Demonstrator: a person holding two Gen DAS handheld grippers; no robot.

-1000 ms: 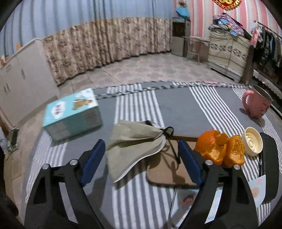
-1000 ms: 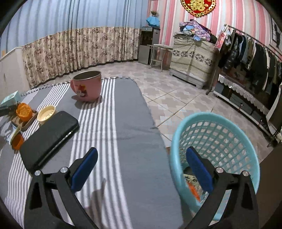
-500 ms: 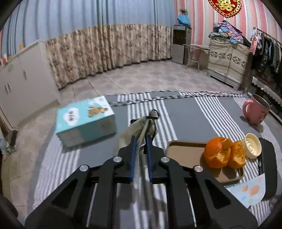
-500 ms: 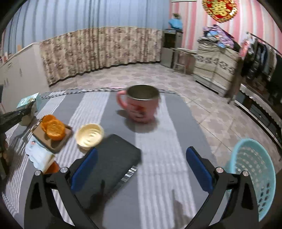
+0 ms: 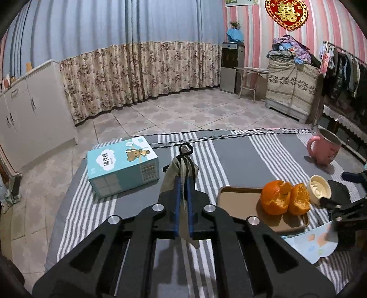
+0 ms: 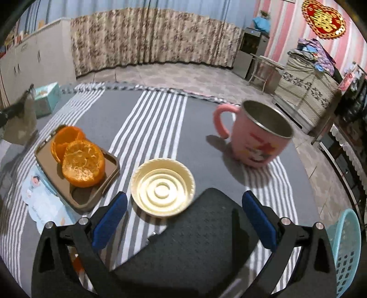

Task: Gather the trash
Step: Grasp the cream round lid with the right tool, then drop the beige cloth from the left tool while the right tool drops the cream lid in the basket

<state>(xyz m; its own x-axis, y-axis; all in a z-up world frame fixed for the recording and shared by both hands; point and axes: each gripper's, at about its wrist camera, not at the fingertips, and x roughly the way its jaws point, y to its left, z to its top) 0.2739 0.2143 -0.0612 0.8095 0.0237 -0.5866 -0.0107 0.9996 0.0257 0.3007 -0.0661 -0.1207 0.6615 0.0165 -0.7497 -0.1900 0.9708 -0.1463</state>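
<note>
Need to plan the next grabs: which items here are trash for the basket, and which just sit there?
Job items: khaki pouch clamped in the left gripper; orange peels; blue basket; open right gripper.

Likely bystanders: pink mug, cream lid, tissue box, brown tray, black case.

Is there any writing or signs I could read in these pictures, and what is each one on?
"囍" in gold: red wall ornament.
Blue tissue box: green Chinese characters on a white cloud, too blurred to read; its barcode panel too small.
Pink mug: a picture, no legible words.
Pale blue paper: print too small.
</note>
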